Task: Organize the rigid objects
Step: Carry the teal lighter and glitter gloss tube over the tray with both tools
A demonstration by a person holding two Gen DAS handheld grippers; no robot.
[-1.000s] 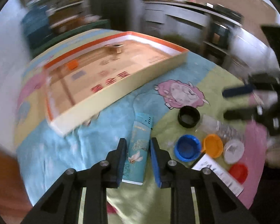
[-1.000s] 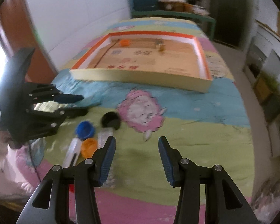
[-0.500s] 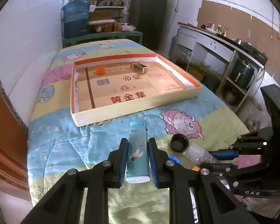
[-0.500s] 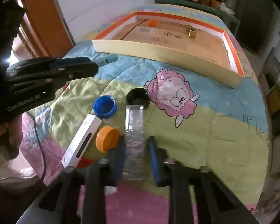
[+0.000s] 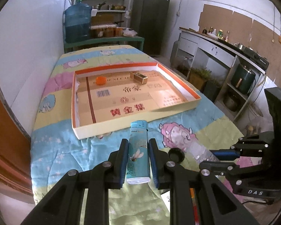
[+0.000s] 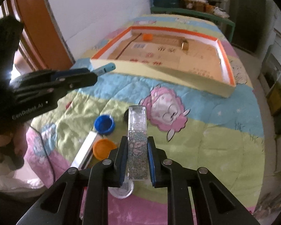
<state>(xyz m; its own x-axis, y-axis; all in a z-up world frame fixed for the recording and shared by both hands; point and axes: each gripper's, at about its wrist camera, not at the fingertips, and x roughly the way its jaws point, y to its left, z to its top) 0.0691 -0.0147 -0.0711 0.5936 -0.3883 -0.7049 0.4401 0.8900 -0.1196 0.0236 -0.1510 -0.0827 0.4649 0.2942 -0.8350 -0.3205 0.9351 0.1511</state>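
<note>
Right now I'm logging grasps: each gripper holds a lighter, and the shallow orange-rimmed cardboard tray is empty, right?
Not empty. The left wrist view shows an orange cap and a small gold box inside the shallow orange-rimmed cardboard tray. Each gripper does hold a lighter.

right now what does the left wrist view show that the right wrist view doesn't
Only the left wrist view shows the teal bird-print lighter full length, clamped in the left gripper. Only the right wrist view shows the blue plastic cap, orange plastic cap and white flat box, plus the clear floral-print lighter clamped in the right gripper. Both show the orange-rimmed cardboard tray on the cartoon quilt.
</note>
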